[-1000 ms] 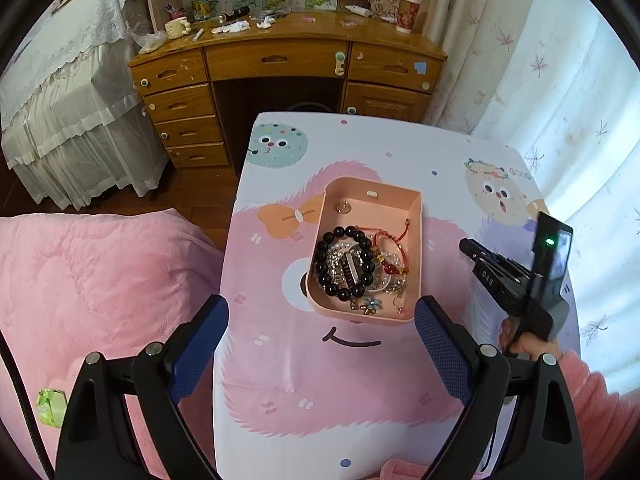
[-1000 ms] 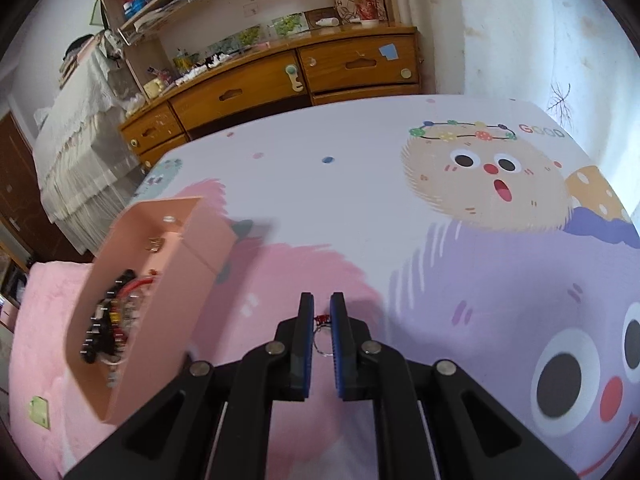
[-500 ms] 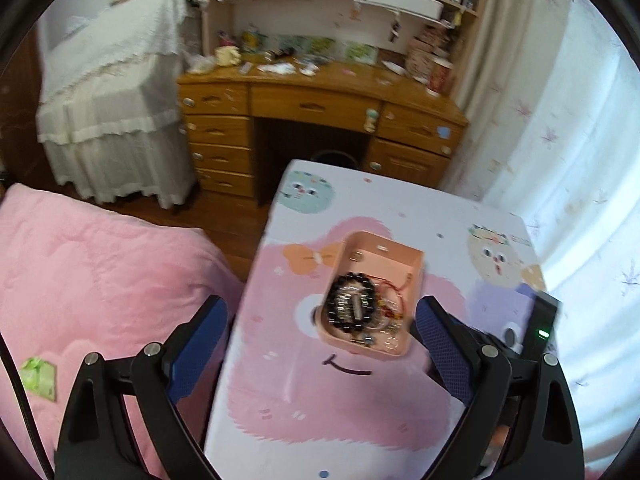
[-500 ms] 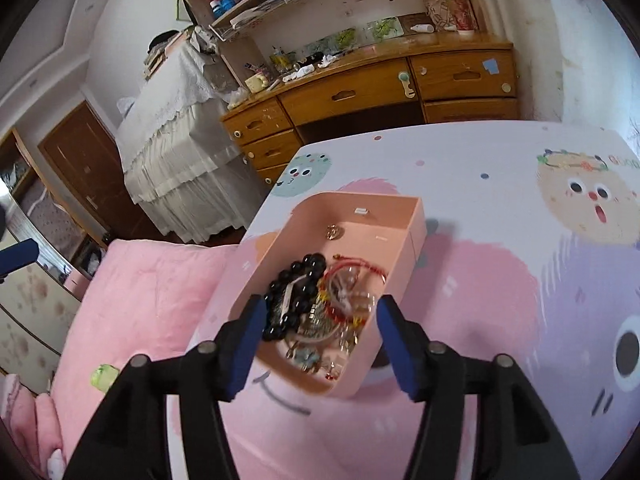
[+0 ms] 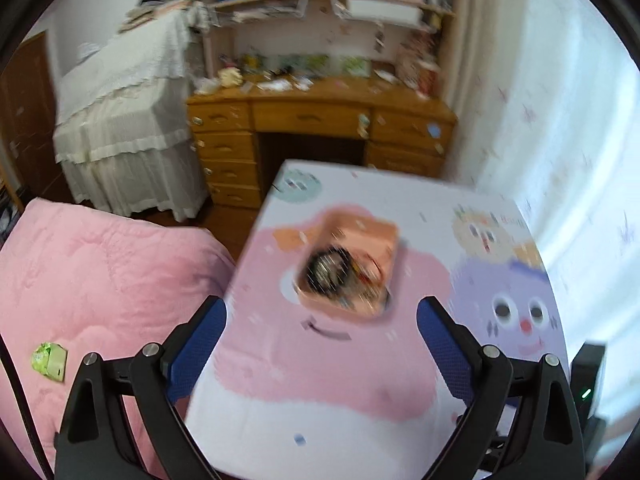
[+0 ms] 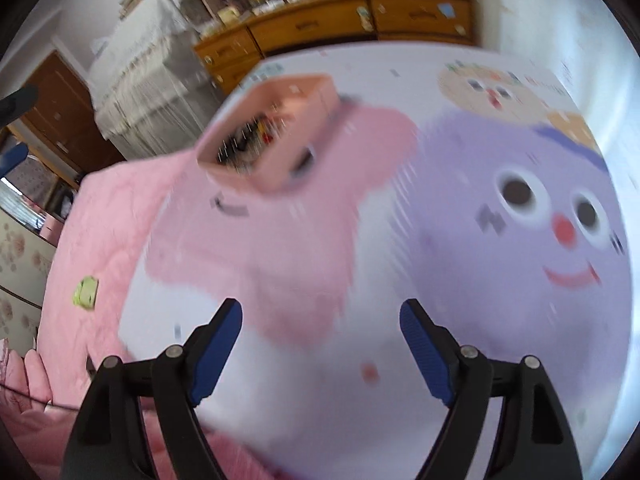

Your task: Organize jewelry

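Nearest the cameras, we find the left gripper (image 5: 321, 322) spread wide and empty, and the right gripper (image 6: 321, 322) likewise spread, its jaws having just been opening with nothing between them. Beyond both, on the cartoon-printed surface (image 5: 360, 392), stands the pink tray (image 5: 349, 266) holding the jewelry (image 5: 340, 274), blurred. Farthest, a wooden desk (image 5: 316, 116).

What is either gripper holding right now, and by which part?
Nothing. The left gripper and right gripper are both open with only the table cover between their fingers; the right has just been opening. The jewelry sits in the pink tray.
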Motion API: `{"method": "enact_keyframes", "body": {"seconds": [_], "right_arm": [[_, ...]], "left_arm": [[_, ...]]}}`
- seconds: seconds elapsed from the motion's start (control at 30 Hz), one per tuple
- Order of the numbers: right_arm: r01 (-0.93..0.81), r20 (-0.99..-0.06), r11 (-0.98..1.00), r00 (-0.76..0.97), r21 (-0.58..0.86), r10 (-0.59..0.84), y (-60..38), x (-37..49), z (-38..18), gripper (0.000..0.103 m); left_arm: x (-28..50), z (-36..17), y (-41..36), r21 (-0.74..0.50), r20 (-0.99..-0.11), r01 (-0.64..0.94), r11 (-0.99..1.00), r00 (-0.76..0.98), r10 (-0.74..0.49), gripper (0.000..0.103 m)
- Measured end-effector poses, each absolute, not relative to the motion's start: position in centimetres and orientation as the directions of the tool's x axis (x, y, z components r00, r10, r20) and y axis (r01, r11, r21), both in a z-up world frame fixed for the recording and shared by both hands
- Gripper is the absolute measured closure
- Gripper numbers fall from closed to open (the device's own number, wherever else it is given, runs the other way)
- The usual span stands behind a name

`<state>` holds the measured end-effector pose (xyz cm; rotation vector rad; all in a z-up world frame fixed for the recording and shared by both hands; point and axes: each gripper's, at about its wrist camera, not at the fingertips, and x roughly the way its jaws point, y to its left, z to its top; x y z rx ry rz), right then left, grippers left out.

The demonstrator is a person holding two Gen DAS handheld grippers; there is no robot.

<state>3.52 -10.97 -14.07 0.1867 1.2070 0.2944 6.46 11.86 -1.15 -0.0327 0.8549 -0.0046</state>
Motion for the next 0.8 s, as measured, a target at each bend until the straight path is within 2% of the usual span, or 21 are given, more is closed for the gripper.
{"method": "enact_keyframes", "body": {"seconds": [0.1, 0.2, 0.33, 0.4, 0.47, 0.57, 0.63, 0.7, 0.8], "right_arm": [[-0.088, -0.885, 0.94, 0.318, 0.33, 0.34, -12.9, 0.9, -12.4, 0.021], [-0.032, -0.861, 0.926, 0.358, 0.377, 0.363, -15.1, -1.0, -9.7, 0.021], [0.063, -0.871, 0.934, 0.388, 0.351, 0.301, -17.0, -2.0, -5.7, 0.02], [0.124, -0.863, 0.905, 0.377, 0.407, 0.336, -17.8, -2.5, -4.6, 0.014], [0.122, -0.857, 0.904, 0.391, 0.409, 0.336, -18.0, -3.2, -3.8, 0.013], [0.098, -0.863, 0.943, 0.44, 0.319, 0.246, -17.0, -4.0, -3.2, 0.013], [0.087, -0.842, 0.933, 0.465, 0.351, 0.273, -16.9, -4.4, -2.9, 0.012], [0.063, -0.83, 0.941, 0.494, 0.331, 0.259, -16.5, -4.7, -2.2, 0.005], [0.046, -0.814, 0.951, 0.531, 0.306, 0.236, -16.2, -4.8, -1.3, 0.002]], "left_arm": [[5.4, -3.1, 8.8, -0.046, -0.821, 0.073, 0.996, 0.565, -0.08, 0.006], [4.4, -4.1, 6.5, -0.123, -0.859, 0.129, 0.984, 0.484, -0.17, 0.005], [3.7, -2.9, 4.2, -0.125, -0.853, 0.163, 0.979, 0.486, -0.19, 0.005], [3.6, -2.1, 3.6, -0.149, -0.85, 0.175, 0.973, 0.481, -0.217, 0.005], [3.2, -1.4, 3.1, -0.185, -0.838, 0.179, 0.966, 0.485, -0.25, 0.005], [2.0, -1.0, 2.2, -0.089, -0.833, 0.174, 0.981, 0.527, -0.169, 0.001], [1.2, -0.8, 2.1, -0.049, -0.83, 0.162, 0.986, 0.542, -0.13, 0.001], [1.0, -0.5, 2.1, -0.013, -0.826, 0.152, 0.988, 0.555, -0.096, 0.001], [1.0, -0.3, 2.1, -0.004, -0.823, 0.141, 0.99, 0.562, -0.083, 0.001]]}}
